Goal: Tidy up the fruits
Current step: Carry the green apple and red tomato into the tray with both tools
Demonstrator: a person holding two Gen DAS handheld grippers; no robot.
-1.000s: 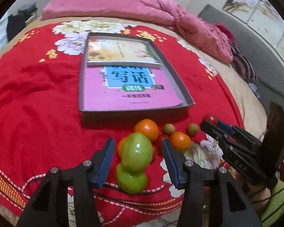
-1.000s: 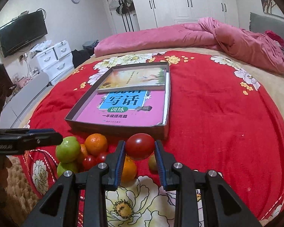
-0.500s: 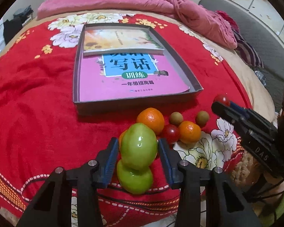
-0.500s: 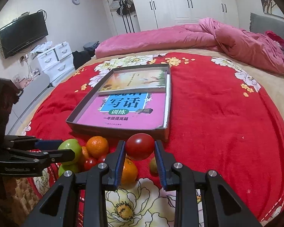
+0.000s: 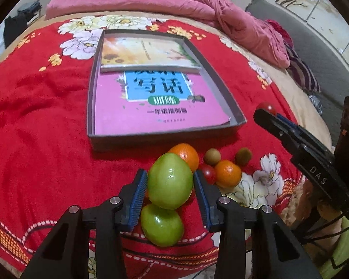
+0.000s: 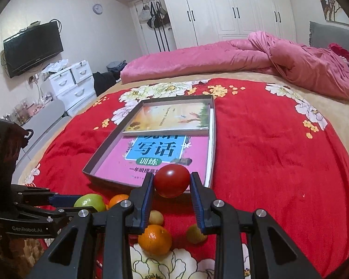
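Bed cover: red w/ flower print, spans both views; all items sit on it.
Pink duvet: bunched along far edge of bed.
Box tray: grey, shallow, mid-bed; holds pink book w/ a yellow book overlapping its far end.
L gripper: jaws have just been closing; blue pads now pressed on both sides of green fruit, which is raised above the cover.
R gripper: narrow gap, pads clamped on red tomato; held up in front of tray's near edge, clear of the cover. In L view it shows at right, tomato at its tip.
2nd green fruit: on cover, just below/under the gripped one, betw L fingers.
Big orange: behind gripped green fruit, near tray front wall.
Small orange: right of L gripper, touching small red tomato.
2 brownish-green small fruits: beside small orange on its far side, second one to the right; kind — can't tell.
Fruit pile overall: just in front of tray, none in tray.
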